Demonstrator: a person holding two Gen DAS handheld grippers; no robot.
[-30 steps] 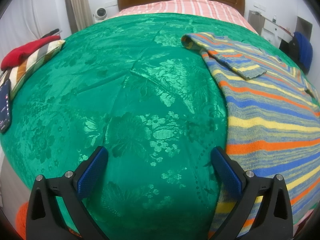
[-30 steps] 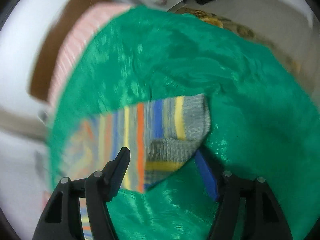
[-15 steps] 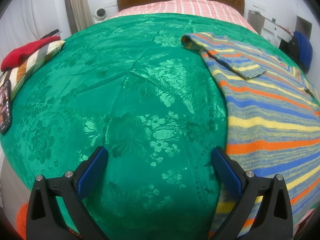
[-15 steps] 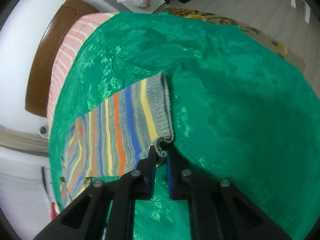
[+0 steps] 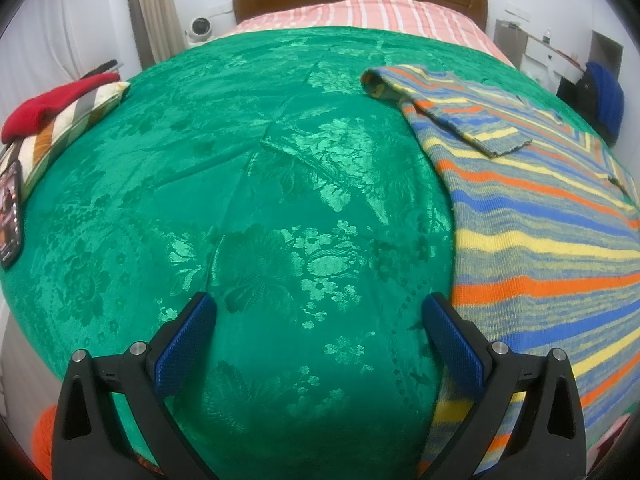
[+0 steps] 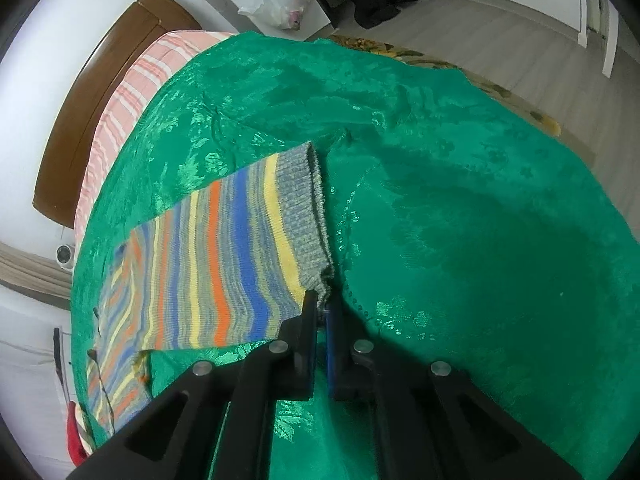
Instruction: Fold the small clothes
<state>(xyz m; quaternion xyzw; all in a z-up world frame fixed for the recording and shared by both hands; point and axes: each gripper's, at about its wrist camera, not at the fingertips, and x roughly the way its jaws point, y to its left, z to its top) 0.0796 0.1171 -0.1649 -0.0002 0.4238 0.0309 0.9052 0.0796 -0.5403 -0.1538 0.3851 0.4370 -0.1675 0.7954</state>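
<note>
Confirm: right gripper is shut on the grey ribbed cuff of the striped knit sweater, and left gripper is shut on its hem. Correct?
Not quite. The left gripper is open over the green floral bedspread, holding nothing, per the left wrist view. The right gripper is shut on the grey ribbed cuff of the striped knit sweater.

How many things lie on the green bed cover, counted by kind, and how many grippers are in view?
Striped knitted sweater: 1
Striped cushion: 1
Red cloth item, on the cushion: 1
Dark phone-like device: 1
Grippers: 2, the left gripper open over the green bed cover, the right gripper shut on the sweater's cuff
Total: 6
</note>
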